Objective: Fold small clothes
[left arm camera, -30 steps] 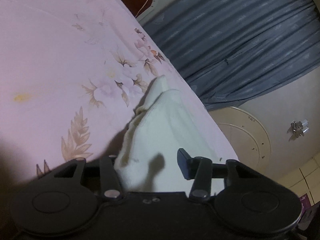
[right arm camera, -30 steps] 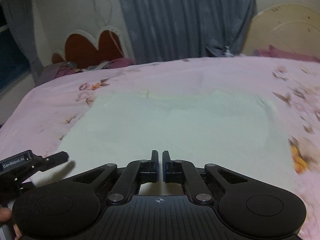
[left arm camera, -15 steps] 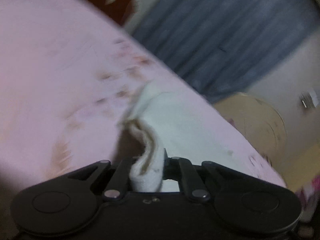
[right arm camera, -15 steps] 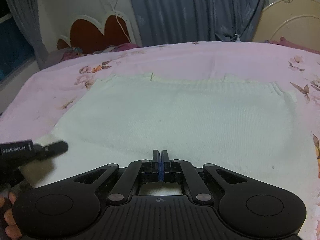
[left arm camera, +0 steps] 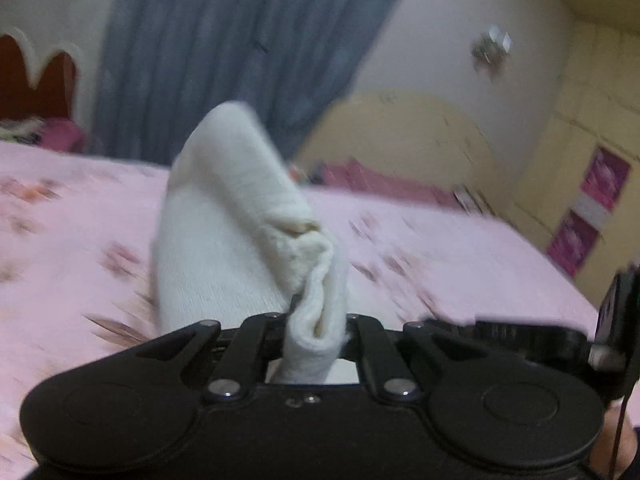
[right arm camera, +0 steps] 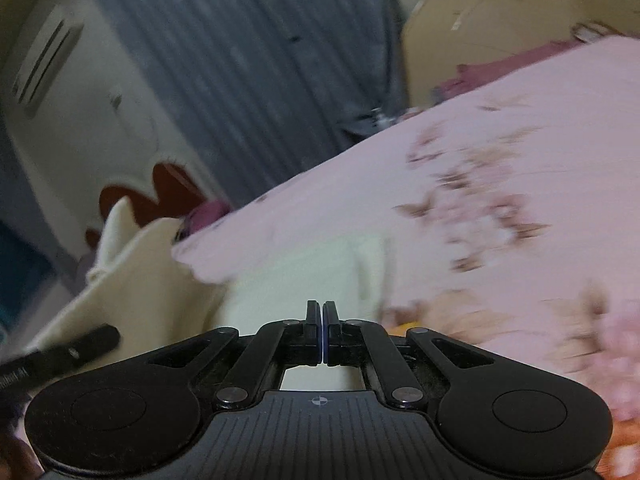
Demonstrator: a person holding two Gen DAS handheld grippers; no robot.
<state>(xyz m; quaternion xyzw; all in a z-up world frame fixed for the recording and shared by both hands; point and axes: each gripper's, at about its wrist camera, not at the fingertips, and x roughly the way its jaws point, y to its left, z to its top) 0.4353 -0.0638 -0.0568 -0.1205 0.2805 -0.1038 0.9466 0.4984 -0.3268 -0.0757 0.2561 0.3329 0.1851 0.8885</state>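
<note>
clamping a bunched hem of the white garment, left gripper lifts it; right gripper pinched together, grasp unclear, garment ahead-left.

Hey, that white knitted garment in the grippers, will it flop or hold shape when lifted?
Probably floppy: the white knitted garment bunches between the left gripper fingers and arches limply. Likely light, hanging from one small pinch. The knit looks grippy, unlikely to slip.
</note>
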